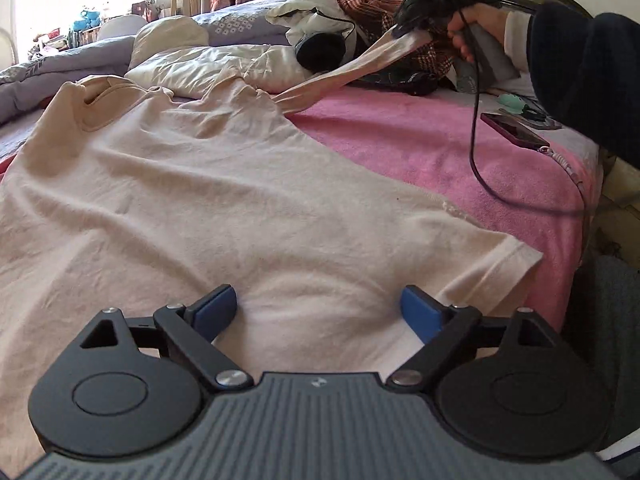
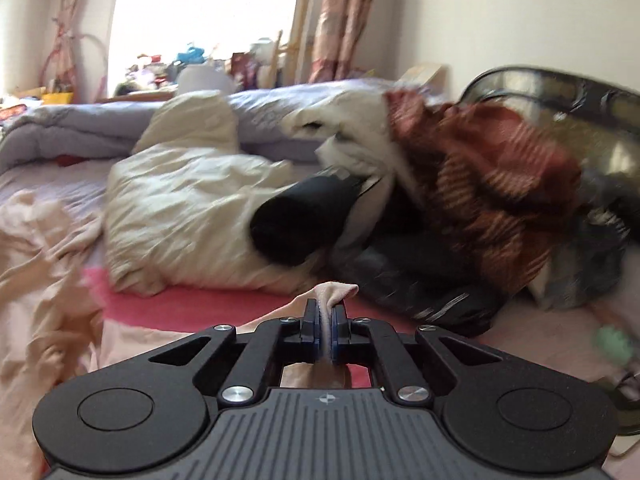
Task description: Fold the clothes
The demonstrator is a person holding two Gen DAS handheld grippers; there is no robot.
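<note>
You are early in the fold. The cream T-shirt (image 1: 224,184) lies spread on the pink blanket (image 1: 440,152), no fold made yet as far as the fisheye view shows. Your right gripper (image 2: 325,322) is clamped on one sleeve (image 1: 384,56), drawn up and taut. Your left gripper (image 1: 318,306) hangs wide apart over the hem, holding nothing. Both sides and the length remain to fold.

Shirt (image 1: 200,200): running off the left edge — hem hiding under the left gripper (image 1: 318,304).
Clothes pile (image 2: 480,184): blurring.
</note>
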